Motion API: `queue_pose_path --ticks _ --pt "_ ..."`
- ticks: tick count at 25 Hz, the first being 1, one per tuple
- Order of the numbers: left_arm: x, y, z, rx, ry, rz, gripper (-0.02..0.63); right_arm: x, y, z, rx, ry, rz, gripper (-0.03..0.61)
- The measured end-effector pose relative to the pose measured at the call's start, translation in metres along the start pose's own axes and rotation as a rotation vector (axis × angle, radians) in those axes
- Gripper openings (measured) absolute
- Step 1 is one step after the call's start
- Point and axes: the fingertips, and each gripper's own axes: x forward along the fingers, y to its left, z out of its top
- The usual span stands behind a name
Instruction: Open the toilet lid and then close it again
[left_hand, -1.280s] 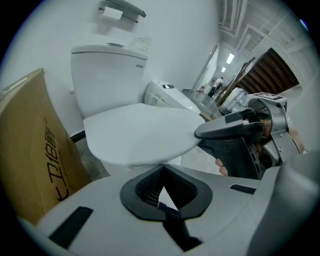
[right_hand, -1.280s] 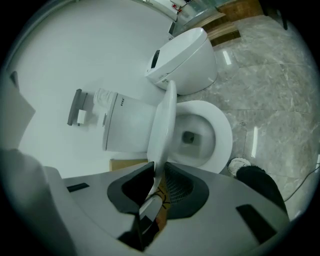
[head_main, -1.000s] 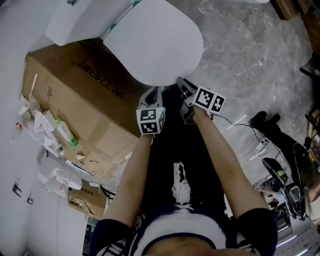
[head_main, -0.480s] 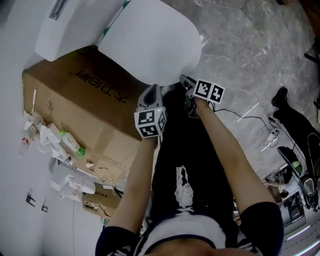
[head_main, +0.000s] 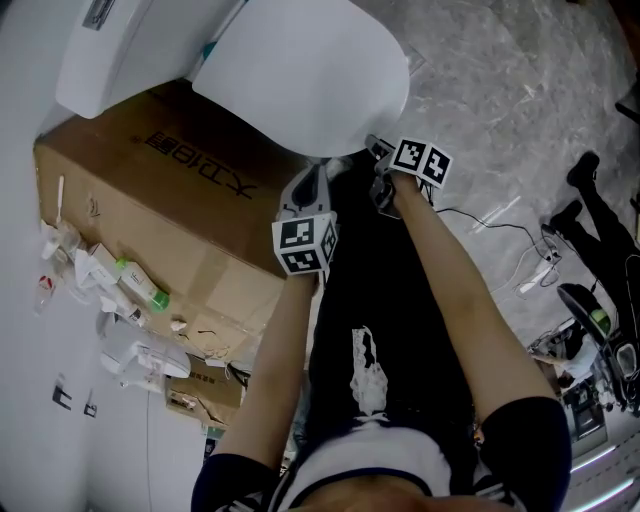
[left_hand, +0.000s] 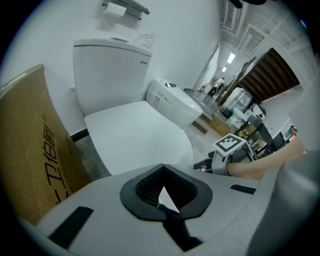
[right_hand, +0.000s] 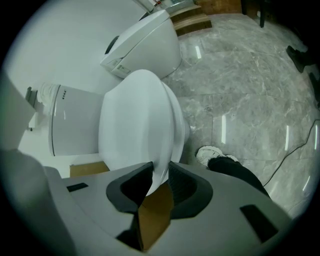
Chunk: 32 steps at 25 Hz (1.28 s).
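The white toilet lid (head_main: 310, 80) lies lowered over the bowl, in front of the tank (head_main: 110, 60). My right gripper (head_main: 374, 148) is at the lid's front edge. In the right gripper view the thin lid rim (right_hand: 160, 172) sits between the jaws of the right gripper (right_hand: 157, 184), which are opening while the pads still touch it. My left gripper (head_main: 318, 172) hangs just in front of the lid, to the left of the other. In the left gripper view the lid (left_hand: 135, 140) lies beyond the left gripper (left_hand: 164, 194), whose jaws meet with nothing between them.
A big cardboard box (head_main: 170, 190) stands tight against the toilet's left side, with bottles and packets (head_main: 125, 270) beside it. A second toilet (right_hand: 145, 45) sits further back. Cables (head_main: 500, 215) lie on the marble floor at right. The person's shoe (right_hand: 212, 154) is by the bowl.
The right gripper has sunk with the lid's front edge in it, and the lid has come lower. The left gripper has stayed where it was.
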Motion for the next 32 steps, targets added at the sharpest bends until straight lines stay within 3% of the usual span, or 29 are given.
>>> queue_pose_path --ticks 6,14,16,20,23,27,32 --pt "-0.002 0.004 0.015 -0.033 -0.052 -0.004 0.005 0.015 -0.014 0.001 0.036 0.028 -0.048 0.064" --pt "-0.001 0.010 0.017 -0.037 -0.059 0.004 0.005 0.023 -0.024 0.002 0.043 0.028 -0.116 0.066" --pt "-0.002 0.011 0.018 -0.026 -0.056 0.005 0.005 0.020 -0.024 0.001 0.036 0.038 -0.139 0.038" --pt "-0.011 0.014 0.025 -0.012 -0.053 0.006 0.005 0.010 0.000 -0.006 -0.103 0.065 -0.134 0.025" --pt "-0.023 0.013 0.038 -0.006 -0.063 0.009 0.005 -0.006 0.037 -0.012 -0.282 0.059 -0.079 0.018" --pt "-0.044 0.008 0.059 -0.005 -0.092 -0.002 0.005 -0.040 0.097 -0.023 -0.515 0.013 0.044 0.011" --pt "-0.074 -0.009 0.080 0.000 -0.121 -0.026 0.005 -0.091 0.157 -0.037 -0.618 -0.041 0.210 0.009"
